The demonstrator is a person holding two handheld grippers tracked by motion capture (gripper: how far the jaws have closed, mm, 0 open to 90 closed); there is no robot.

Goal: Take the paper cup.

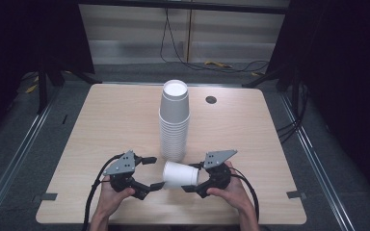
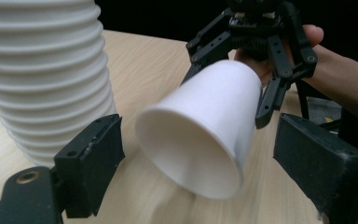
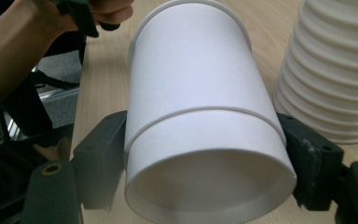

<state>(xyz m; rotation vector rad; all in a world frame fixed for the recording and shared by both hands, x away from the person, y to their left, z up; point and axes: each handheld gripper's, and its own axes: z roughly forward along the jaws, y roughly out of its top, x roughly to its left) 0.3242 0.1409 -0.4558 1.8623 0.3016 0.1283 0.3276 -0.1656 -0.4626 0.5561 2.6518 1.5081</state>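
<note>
Two nested paper cups (image 3: 200, 121) are lying sideways above the table (image 1: 101, 125), just in front of the tall cup stack (image 1: 174, 122). The right gripper (image 1: 198, 177) is clamping the outer cup at its rim end, while the left gripper (image 1: 150, 172) is standing released around the far end. Judging by this, the left should be closing gently on the inner cup alone, then pulling straight along the axis without crushing it.

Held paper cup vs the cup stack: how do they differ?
The held paper cup lies sideways, above the table; the cup stack stands on it upside down. The held cup is clamped in the right gripper; nothing grips the stack. Both are plain white paper.
</note>
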